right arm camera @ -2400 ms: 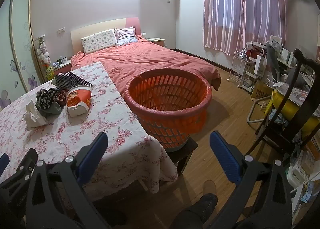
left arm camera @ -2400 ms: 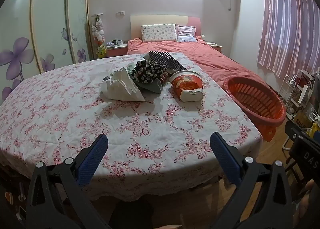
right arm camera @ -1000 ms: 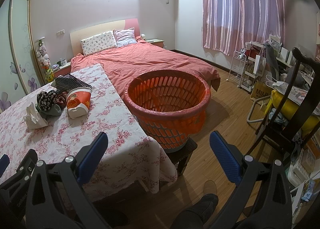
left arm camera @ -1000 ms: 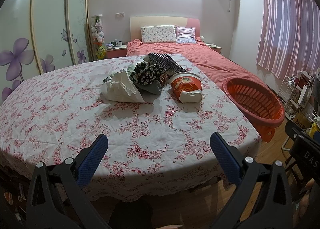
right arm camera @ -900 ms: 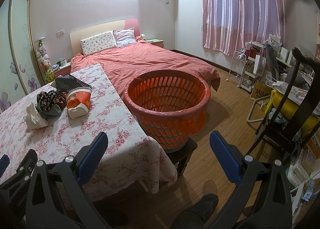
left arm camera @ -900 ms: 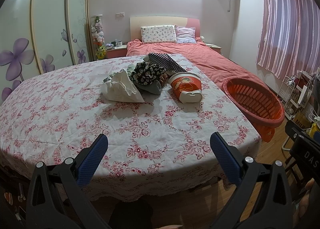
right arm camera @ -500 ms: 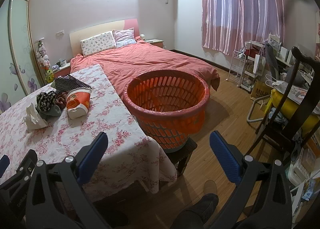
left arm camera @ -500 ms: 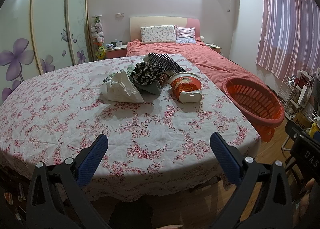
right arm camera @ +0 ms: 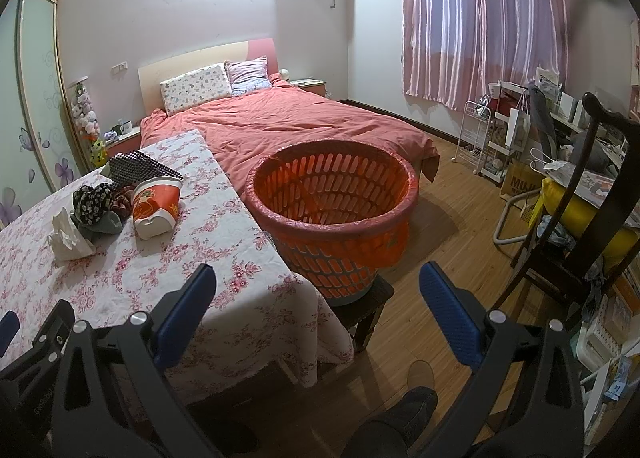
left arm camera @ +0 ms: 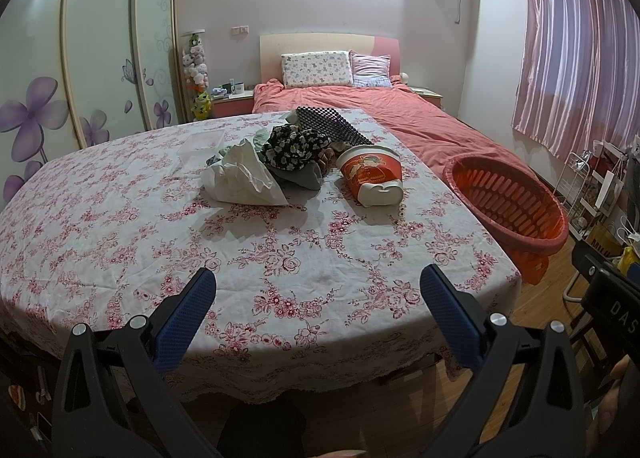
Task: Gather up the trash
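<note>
Left gripper (left arm camera: 318, 290) spread wide, holding nothing, over the near edge of the table (left arm camera: 120, 225). Right gripper (right arm camera: 316, 290) likewise spread and empty, off the table's corner. Trash sits mid-table: white crumpled paper (left arm camera: 244, 177), dark flowered cloth (left arm camera: 294, 149), tipped red cup (left arm camera: 372, 177), black dotted mat (left arm camera: 328, 123), all touching or just beside each other. Orange basket (right arm camera: 332, 213) stands on a stool beside the table. Items under the cloth hard to make out.

A home bedroom: a bed (left arm camera: 372, 113) with pillows (left arm camera: 316, 69) under pink curtains (right arm camera: 480, 17), a flower-painted sliding wardrobe (left arm camera: 100, 57), and a cloth-covered tabletop (left arm camera: 120, 217).
</note>
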